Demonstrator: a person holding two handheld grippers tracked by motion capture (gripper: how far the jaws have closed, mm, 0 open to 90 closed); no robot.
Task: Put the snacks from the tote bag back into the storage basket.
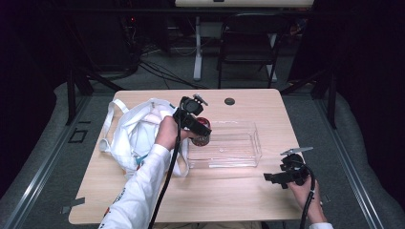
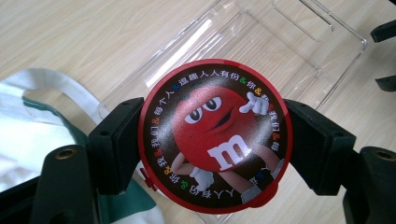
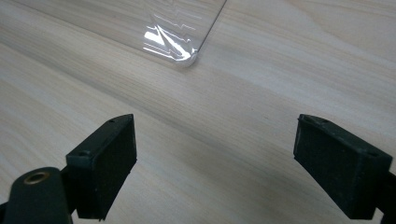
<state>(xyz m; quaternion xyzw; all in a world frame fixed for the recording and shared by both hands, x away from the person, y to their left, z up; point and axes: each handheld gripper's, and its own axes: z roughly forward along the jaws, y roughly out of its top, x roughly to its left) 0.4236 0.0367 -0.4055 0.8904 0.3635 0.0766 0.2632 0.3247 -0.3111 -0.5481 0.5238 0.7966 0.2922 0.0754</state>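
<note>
The left gripper (image 2: 217,140) is clamping a round red M&M's tin (image 2: 215,135) between its black jaws, holding it at the centre of the high view over the left end of the clear plastic tray (image 1: 239,152), just right of the white tote bag (image 1: 131,136). The right gripper (image 3: 215,163) is resting with its jaws spread wide and nothing between them, sitting at the lower right of the high view on the wooden table (image 1: 219,195).
</note>
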